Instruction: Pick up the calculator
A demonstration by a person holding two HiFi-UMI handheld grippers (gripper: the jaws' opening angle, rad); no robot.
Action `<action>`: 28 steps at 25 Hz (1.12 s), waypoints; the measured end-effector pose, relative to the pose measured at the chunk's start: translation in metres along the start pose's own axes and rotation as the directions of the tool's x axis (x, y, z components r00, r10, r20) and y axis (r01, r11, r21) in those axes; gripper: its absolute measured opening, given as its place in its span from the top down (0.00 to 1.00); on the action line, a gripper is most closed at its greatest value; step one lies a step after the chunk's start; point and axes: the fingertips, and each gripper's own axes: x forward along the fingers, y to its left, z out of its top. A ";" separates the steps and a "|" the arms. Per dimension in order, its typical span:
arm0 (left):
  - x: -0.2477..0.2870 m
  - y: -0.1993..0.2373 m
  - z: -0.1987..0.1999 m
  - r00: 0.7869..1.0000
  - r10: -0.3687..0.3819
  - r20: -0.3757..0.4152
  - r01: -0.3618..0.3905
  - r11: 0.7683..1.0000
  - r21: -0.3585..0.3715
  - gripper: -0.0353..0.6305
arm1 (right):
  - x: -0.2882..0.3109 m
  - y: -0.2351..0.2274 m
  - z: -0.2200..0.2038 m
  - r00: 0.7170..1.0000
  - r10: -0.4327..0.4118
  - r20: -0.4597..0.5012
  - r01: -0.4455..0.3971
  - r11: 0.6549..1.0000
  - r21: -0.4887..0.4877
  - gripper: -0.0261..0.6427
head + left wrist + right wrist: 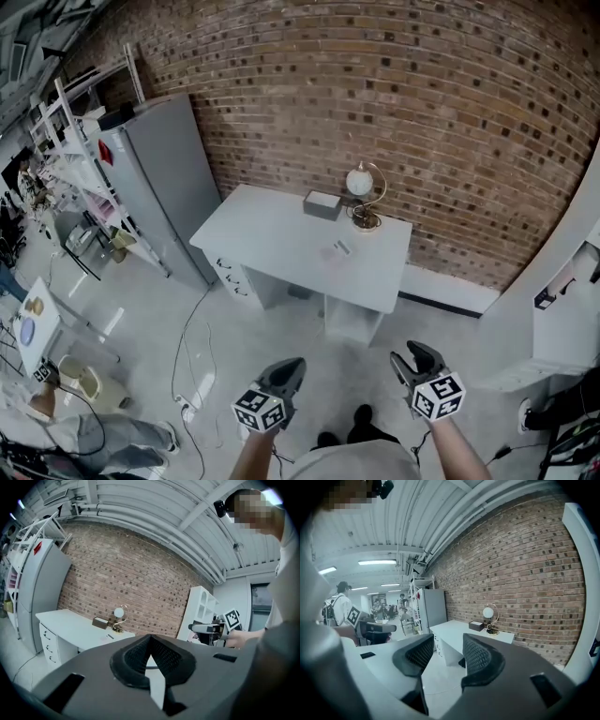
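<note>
The calculator (340, 247), seemingly the small flat thing on the white desk (272, 239) before the lamp (364, 192), lies well ahead of both grippers, so closing in comes first. The right gripper (417, 354), jaws spread and empty, suits a low grab across its narrow edges; the left gripper (289, 367) is pinched closed on nothing.

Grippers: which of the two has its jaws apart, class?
The right gripper: its jaws stand apart, nothing between them; the left gripper has its jaws meeting at the tips.
</note>
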 end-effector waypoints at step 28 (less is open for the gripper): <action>0.202 0.075 0.035 0.989 0.141 -0.039 -0.142 0.990 -0.020 0.93 | 0.163 -0.190 0.030 0.991 0.131 -0.033 -0.129 0.991 0.043 0.66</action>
